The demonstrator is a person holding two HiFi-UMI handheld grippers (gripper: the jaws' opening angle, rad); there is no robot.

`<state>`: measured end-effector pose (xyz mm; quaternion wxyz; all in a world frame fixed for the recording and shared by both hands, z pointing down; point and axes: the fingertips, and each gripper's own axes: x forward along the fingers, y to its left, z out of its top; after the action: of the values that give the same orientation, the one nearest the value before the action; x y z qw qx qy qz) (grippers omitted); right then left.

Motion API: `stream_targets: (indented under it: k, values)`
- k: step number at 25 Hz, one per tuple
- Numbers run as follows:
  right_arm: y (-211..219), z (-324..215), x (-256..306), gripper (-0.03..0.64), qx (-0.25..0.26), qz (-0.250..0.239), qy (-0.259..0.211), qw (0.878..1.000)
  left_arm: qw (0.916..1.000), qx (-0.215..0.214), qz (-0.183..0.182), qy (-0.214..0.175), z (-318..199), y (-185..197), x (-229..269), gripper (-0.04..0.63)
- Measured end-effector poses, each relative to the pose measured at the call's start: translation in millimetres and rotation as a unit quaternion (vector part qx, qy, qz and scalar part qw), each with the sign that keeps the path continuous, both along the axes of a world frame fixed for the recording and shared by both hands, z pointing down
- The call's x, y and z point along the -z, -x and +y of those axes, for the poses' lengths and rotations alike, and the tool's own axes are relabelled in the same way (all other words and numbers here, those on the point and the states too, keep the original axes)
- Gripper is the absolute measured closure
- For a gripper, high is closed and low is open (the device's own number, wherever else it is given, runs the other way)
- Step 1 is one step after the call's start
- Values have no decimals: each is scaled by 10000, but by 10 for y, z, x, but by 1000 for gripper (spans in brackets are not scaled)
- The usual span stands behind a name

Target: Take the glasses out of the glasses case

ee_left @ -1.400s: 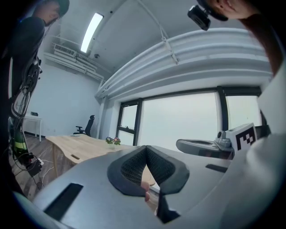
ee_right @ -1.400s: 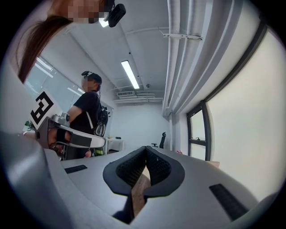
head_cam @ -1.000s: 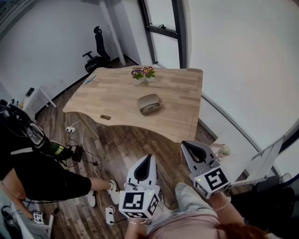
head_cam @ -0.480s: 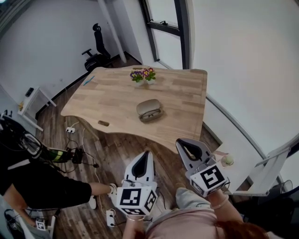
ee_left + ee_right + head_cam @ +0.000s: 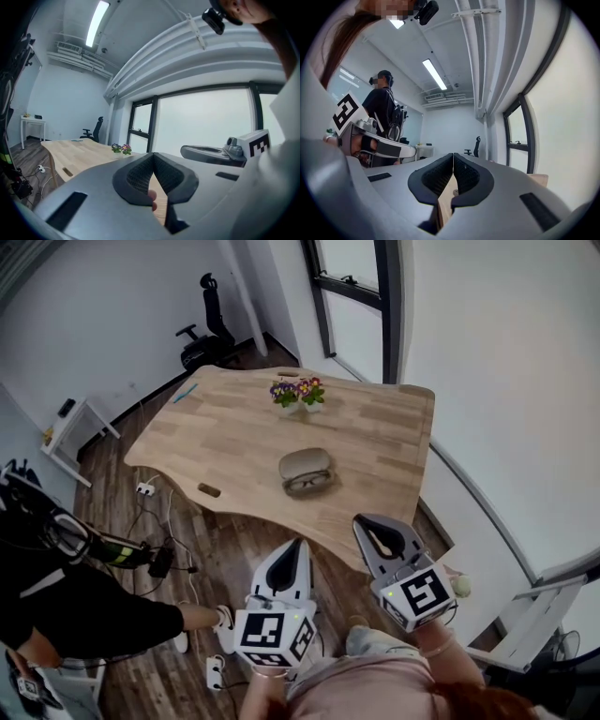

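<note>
An open beige glasses case (image 5: 306, 471) lies in the middle of the wooden table (image 5: 225, 427), with dark-rimmed glasses (image 5: 308, 483) in its near half. My left gripper (image 5: 292, 555) hangs shut over the floor in front of the table's near edge. The right gripper (image 5: 373, 529), also shut, hovers just short of the table's near right part. Neither holds anything. In the left gripper view the jaws (image 5: 153, 159) meet at the tips, with the table (image 5: 79, 152) beyond. In the right gripper view the tips (image 5: 453, 159) touch as well.
A small pot of flowers (image 5: 297, 394) stands behind the case, and a blue pen (image 5: 185, 393) lies at the far left corner. A person in black (image 5: 56, 592) crouches on the floor at the left, beside cables and a power strip (image 5: 145, 488). An office chair (image 5: 208, 338) stands at the back.
The view has drawn closer to the table and both grippers have come forward towards its near edge. They stay shut.
</note>
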<state>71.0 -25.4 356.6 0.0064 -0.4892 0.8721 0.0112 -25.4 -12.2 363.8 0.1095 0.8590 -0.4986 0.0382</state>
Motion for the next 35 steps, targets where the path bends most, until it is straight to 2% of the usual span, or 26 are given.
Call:
stream_targets:
  k: [7, 18, 35]
  values:
    - [0, -350, -91, 615, 286, 122, 87, 9995, 9997, 224, 40, 56, -286, -22, -53, 595]
    - [221, -746, -240, 615, 599, 255, 290, 9975, 9986, 458, 117, 234, -576, 174, -221, 595]
    - [593, -1577, -557, 615, 585, 618, 514, 9950, 9991, 205, 165, 337, -1435, 520, -424, 595]
